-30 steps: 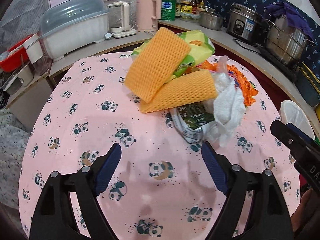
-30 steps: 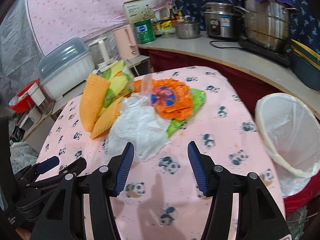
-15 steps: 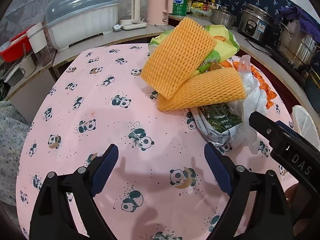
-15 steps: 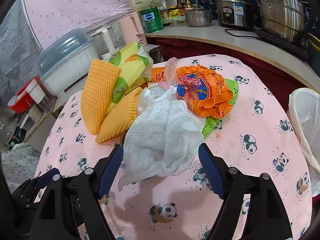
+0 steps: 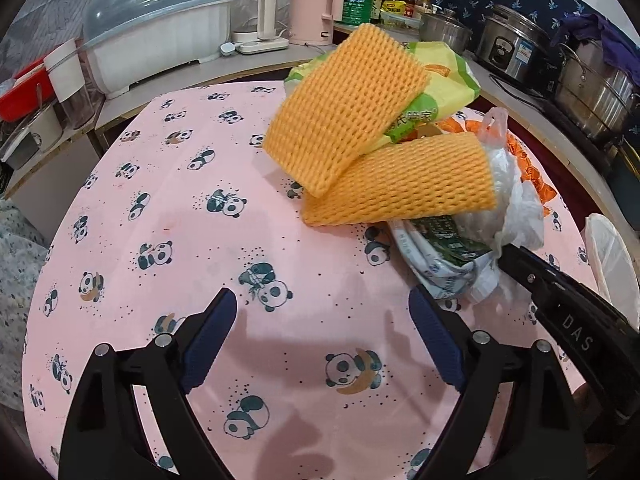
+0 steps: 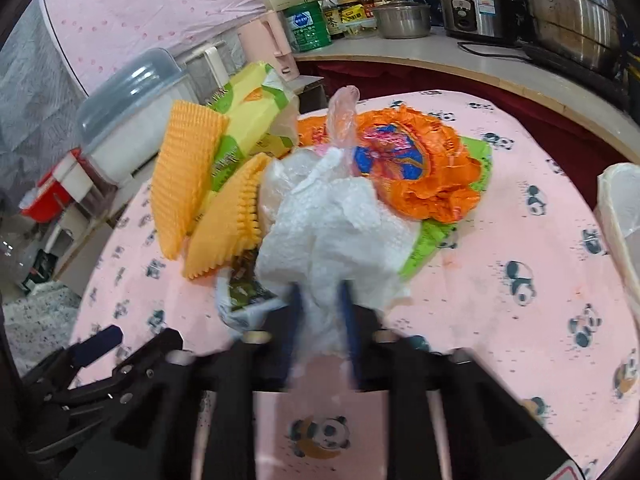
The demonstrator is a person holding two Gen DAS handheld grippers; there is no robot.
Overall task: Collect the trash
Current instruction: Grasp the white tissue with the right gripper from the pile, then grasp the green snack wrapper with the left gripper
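A trash pile lies on the pink panda tablecloth [image 5: 168, 208]: two orange foam nets [image 5: 344, 120], a yellow-green snack bag [image 5: 440, 84], an orange wrapper [image 6: 416, 168], a white paper towel [image 6: 340, 232] and a printed wrapper [image 5: 440, 252]. My left gripper [image 5: 320, 336] is open and empty, low over the cloth in front of the pile. My right gripper [image 6: 320, 320] is closed on the near edge of the white paper towel; it also shows at the right of the left wrist view [image 5: 560, 312].
A white-lined trash bin [image 6: 620, 216] stands at the table's right edge. Behind the table a counter carries a white dish box [image 5: 156, 40], a pink kettle [image 5: 316, 8], steel pots [image 5: 592, 96] and a rice cooker [image 6: 472, 4].
My right gripper moved forward into the pile and shut on the white paper towel. My left gripper drew nearer to the pile, still open.
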